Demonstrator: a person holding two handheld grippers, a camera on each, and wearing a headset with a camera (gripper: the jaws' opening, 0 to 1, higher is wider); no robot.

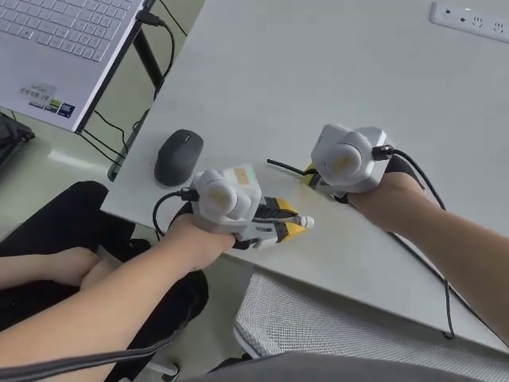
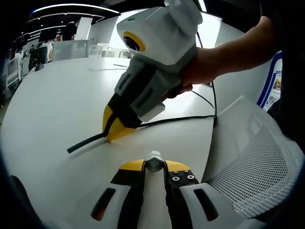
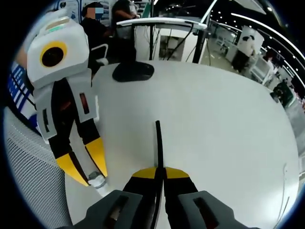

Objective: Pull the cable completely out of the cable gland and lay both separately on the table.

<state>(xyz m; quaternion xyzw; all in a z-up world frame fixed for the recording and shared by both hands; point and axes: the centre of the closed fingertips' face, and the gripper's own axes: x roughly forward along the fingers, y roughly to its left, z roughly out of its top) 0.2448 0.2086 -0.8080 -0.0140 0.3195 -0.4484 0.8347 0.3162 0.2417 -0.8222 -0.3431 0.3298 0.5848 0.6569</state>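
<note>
My left gripper [image 2: 153, 164] is shut on a small whitish cable gland [image 2: 153, 159], which pokes out between its yellow tips. In the right gripper view the same gland [image 3: 97, 180] sits in the left gripper [image 3: 90, 174] just above the table. My right gripper [image 3: 159, 171] is shut on a thin black cable [image 3: 158, 140], whose free end sticks out ahead of the jaws. The cable [image 2: 86, 142] runs through the right gripper [image 2: 114, 131], apart from the gland. In the head view the left gripper [image 1: 302, 224] and right gripper [image 1: 308, 173] face each other near the table's front edge.
A black mouse [image 1: 178, 156] lies left of the grippers on the white table [image 1: 318, 72]. A laptop [image 1: 56, 40] stands on a separate surface at far left. A power strip [image 1: 469, 20] lies at the back right. A mesh chair back [image 1: 318, 318] is below the table edge.
</note>
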